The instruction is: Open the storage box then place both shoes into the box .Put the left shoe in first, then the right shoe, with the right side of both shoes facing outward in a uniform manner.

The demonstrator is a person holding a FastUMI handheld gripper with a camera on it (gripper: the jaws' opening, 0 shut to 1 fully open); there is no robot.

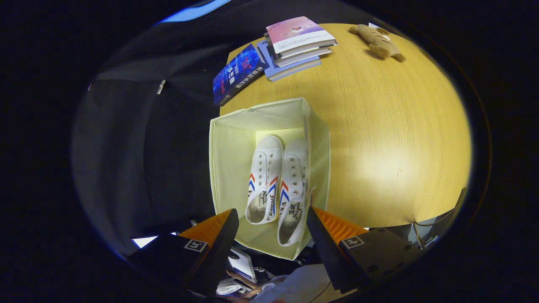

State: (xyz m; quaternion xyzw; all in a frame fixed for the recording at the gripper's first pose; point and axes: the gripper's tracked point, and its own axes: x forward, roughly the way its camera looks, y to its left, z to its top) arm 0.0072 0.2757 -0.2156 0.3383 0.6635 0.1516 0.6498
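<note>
A pale cream fabric storage box (229, 160) stands open on the wooden table, seen from above. Inside it lie two white canvas shoes with red and blue stripes, side by side, toes pointing away from me. One shoe (264, 179) lies toward the box's middle, the other shoe (292, 193) against the box wall nearest the tabletop's broad part. My gripper (271, 229) hovers above the box's near edge, open, with nothing between its fingers; the shoes' heels show in the gap.
The wooden table (379, 139) spreads beyond and beside the box. A stack of books (297, 46) and a blue book (238, 75) lie at its far side, a brown plush toy (378, 41) farther off. A person's hand (248, 288) shows below the fingers.
</note>
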